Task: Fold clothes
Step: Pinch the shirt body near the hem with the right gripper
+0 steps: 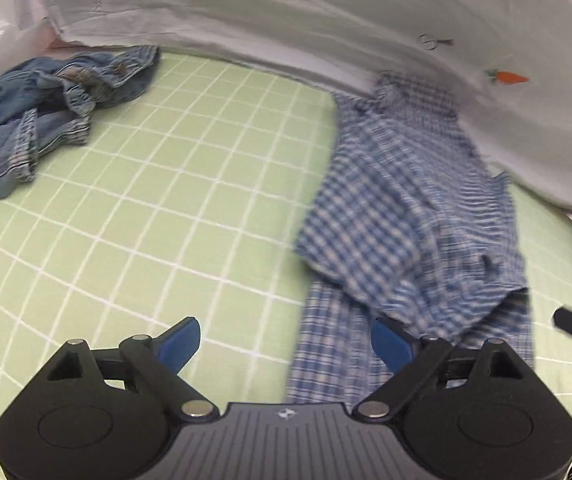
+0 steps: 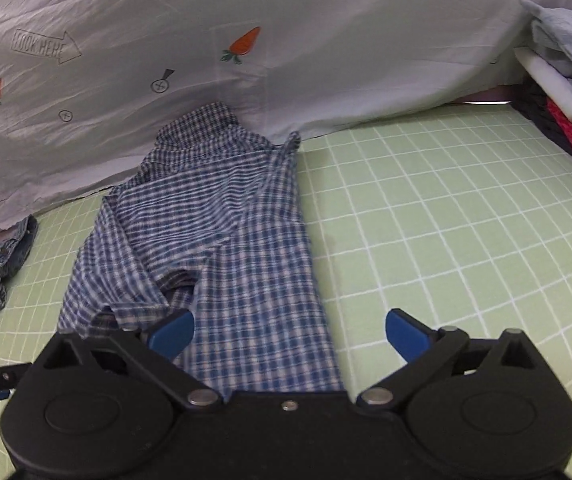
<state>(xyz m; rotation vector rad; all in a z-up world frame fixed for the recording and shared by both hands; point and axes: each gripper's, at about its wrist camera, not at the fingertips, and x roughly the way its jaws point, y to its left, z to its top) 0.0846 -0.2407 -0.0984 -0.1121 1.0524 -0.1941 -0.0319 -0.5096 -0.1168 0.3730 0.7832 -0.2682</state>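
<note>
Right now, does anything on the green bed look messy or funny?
Yes. The blue checked shirt is only half folded: one flap lies bunched and crooked over its left side, not flat. Farther left, the denim garment sits in a crumpled heap by the white carrot-print sheet. Nothing looks torn or spilled.

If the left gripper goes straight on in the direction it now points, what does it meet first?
Probably the green checked sheet: the open left gripper points down at bare sheet just left of the blue plaid shirt. Its right finger lies over the shirt's edge, so that side may brush cloth first; depth is unclear.
</note>
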